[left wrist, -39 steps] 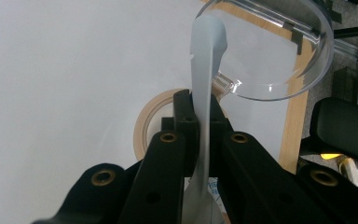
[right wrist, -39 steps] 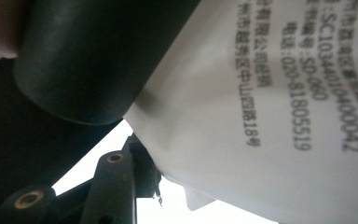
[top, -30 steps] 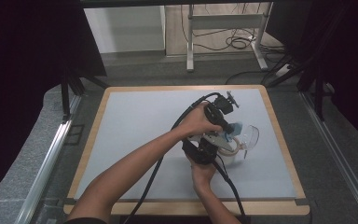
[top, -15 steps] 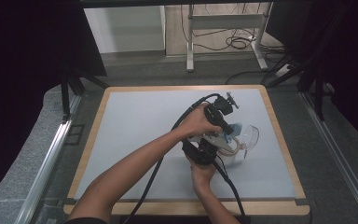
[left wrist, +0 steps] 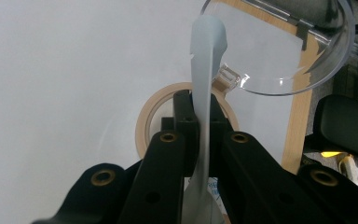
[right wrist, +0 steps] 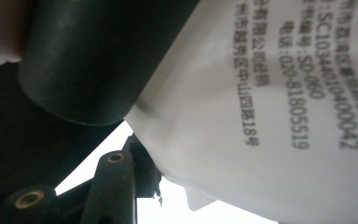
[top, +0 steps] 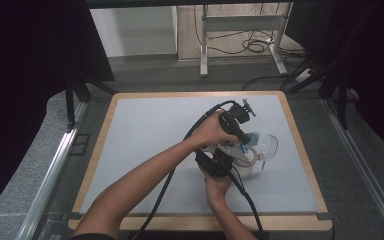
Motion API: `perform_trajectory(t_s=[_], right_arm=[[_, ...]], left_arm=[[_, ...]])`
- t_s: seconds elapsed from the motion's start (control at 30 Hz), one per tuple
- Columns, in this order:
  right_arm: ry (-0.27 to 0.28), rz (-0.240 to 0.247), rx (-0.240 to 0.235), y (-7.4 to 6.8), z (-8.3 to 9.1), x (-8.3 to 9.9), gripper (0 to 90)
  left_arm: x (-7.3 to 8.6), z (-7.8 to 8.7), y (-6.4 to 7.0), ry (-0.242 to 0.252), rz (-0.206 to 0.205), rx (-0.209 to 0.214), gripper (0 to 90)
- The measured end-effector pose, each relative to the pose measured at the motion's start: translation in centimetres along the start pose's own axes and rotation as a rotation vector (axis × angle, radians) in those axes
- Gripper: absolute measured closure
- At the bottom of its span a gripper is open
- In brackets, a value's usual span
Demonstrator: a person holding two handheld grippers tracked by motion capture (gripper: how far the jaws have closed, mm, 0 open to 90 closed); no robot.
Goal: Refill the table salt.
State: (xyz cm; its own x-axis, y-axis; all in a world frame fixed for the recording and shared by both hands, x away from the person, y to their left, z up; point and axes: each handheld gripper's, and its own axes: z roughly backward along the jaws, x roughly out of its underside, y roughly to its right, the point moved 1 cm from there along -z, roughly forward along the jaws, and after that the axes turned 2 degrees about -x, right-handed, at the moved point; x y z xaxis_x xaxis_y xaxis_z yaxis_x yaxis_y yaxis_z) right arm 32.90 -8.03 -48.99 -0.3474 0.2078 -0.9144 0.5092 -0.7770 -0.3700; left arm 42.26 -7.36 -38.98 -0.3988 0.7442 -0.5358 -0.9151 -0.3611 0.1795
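My left gripper (left wrist: 200,109) is shut on a thin pale blue-white packet (left wrist: 207,56), seen edge-on and rising between its jaws. Below it a roll of beige tape (left wrist: 144,121) lies flat on the mat, and a clear plastic dome lid (left wrist: 284,56) sits just beyond. In the high view the left gripper (top: 245,145) and right gripper (top: 222,161) meet over the tape roll (top: 249,161), beside the lid (top: 267,145) and packet (top: 252,137). In the right gripper view the packet's printed white face (right wrist: 261,116) is very close and hides one jaw; the other jaw's tip touches its edge.
The work surface is a pale grey mat (top: 145,140) in a wooden frame (top: 300,145), whose right edge is close to the lid. Black cables (top: 170,180) trail back from both grippers. A dark rounded handle (right wrist: 88,60) blocks the upper left of the right gripper view.
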Motion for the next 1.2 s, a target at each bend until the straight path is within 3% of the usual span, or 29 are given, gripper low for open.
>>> perform_trajectory(t_s=[1.2], right_arm=[[0.0,-0.003,0.003,0.19,0.17,-0.05,56.4]], left_arm=[[-0.21,-0.24,0.11,-0.002,-0.003,0.006,89.2]])
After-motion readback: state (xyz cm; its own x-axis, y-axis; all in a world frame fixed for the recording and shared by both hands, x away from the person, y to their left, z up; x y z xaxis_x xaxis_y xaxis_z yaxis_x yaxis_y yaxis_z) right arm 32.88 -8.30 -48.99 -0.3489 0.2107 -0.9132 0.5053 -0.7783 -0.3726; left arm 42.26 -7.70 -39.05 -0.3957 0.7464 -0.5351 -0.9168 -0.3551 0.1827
